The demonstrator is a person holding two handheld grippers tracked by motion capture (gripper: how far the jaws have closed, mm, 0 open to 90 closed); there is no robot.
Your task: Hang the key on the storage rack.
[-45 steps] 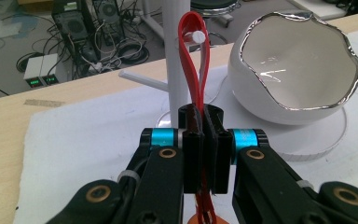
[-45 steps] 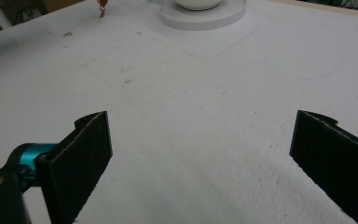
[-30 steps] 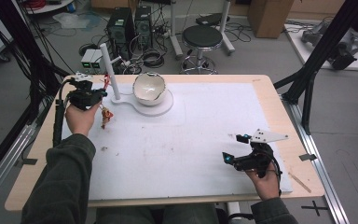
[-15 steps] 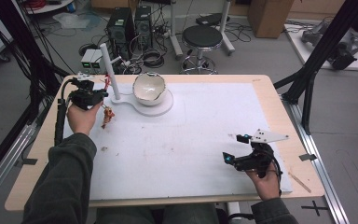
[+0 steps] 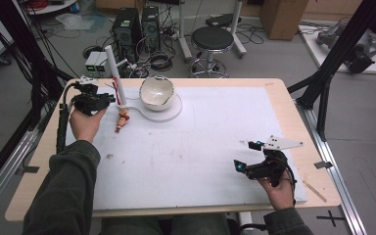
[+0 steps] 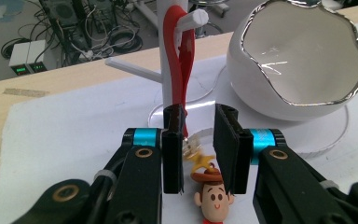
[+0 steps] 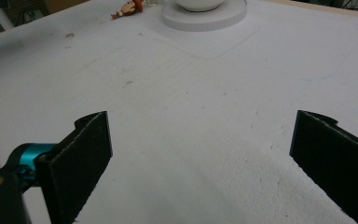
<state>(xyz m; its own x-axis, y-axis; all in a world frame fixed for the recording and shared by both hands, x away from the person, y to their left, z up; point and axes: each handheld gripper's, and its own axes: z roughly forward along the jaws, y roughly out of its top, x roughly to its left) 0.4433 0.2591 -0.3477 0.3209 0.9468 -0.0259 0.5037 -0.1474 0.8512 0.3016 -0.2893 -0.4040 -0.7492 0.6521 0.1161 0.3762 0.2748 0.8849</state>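
A small cowboy figure point(image 5: 122, 120) on a red strap point(image 6: 179, 60) lies on the white mat point(image 5: 200, 147). The strap hangs over a peg of the white stand point(image 5: 115, 73). My left gripper point(image 5: 111, 99) is held level at the stand. Its jaws have just been opening, and it point(image 6: 199, 140) stands open with the figure's gold clasp point(image 6: 193, 150) loose in the gap and the figure's head point(image 6: 214, 198) below. My right gripper point(image 5: 245, 155) rests at the mat's front right, open wide point(image 7: 200, 154) over bare mat.
A white bowl with a jagged silver rim point(image 5: 156, 92) sits on a round white base point(image 5: 174, 111) just right of the stand. Stools, computer cases and cables crowd the floor beyond the table's far edge.
The figure, close under the left gripper before, now lies on the mat a little to the right of it. Both hands have kept still.
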